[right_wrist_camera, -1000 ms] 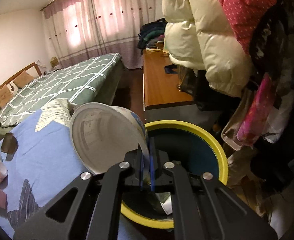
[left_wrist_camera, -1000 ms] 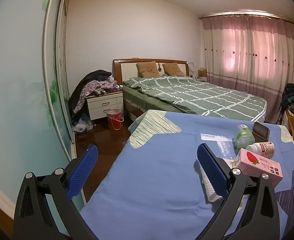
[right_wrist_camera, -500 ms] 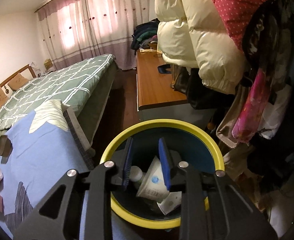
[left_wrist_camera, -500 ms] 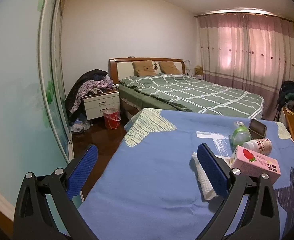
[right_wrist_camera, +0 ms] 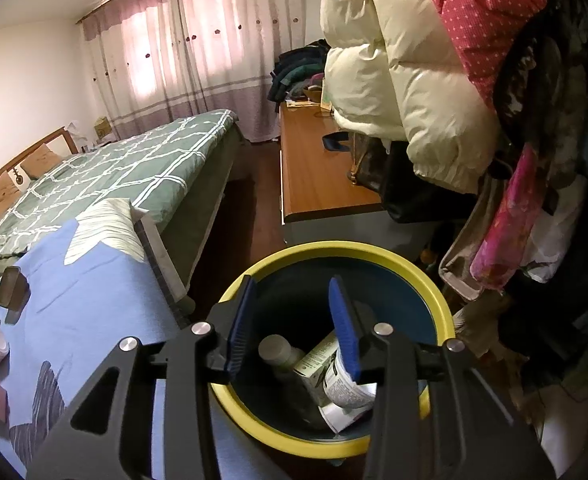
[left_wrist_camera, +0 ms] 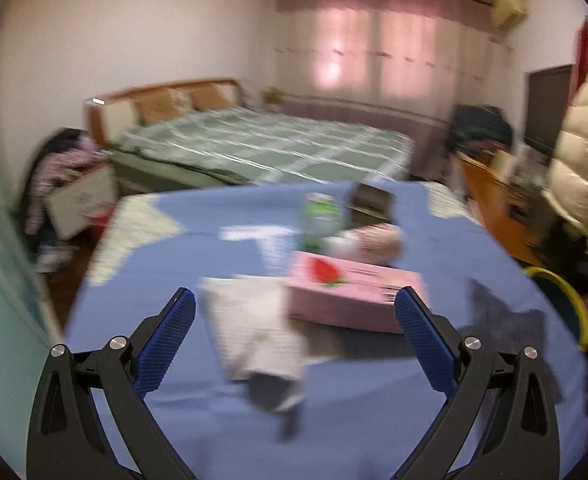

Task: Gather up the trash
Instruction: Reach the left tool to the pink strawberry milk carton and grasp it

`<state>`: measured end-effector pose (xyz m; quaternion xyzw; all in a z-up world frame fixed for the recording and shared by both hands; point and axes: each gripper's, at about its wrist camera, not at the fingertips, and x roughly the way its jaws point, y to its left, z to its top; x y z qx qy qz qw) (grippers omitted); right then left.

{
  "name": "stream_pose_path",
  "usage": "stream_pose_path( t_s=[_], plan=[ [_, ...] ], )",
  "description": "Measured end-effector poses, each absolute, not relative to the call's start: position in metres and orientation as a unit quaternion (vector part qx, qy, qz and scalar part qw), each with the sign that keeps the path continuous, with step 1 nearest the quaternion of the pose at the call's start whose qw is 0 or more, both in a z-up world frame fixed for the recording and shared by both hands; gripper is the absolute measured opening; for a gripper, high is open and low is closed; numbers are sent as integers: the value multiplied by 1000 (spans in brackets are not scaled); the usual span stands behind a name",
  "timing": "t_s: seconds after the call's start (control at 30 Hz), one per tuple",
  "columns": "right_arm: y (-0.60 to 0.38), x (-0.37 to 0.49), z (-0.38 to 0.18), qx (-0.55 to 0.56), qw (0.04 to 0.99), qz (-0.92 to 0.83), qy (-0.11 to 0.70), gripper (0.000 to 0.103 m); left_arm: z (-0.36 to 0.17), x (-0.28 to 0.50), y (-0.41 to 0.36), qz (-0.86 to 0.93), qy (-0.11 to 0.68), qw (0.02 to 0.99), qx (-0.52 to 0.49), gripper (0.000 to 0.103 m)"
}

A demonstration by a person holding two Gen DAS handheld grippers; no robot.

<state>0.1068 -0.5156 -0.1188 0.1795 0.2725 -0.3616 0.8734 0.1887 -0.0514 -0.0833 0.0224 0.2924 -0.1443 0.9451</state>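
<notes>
The left gripper [left_wrist_camera: 294, 332], open and empty, faces the pink carton [left_wrist_camera: 350, 300] at frame centre; it looks light and stiff, best pinched across its long sides. The right gripper [right_wrist_camera: 294, 324] is opening, empty, over the bin [right_wrist_camera: 434, 292] at lower centre.

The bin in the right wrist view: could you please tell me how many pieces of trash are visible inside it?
3 visible in the bin: a grey-capped bottle on the left, a labelled container leaning across the middle, and a white cup at the near side. The gripper may hide more.
</notes>
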Motion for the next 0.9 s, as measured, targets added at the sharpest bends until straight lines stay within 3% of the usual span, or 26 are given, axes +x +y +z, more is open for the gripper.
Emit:
stream_pose_path(
  t_s=[0.47, 0.9],
  plan=[
    [-516, 109, -119, 189, 879, -347, 269, 42, -123, 268, -104, -215, 384, 898, 14, 98],
    [-516, 108, -120, 193, 881, -342, 265, 45, -125, 219, -158, -302, 398, 865, 46, 98]
  ],
)
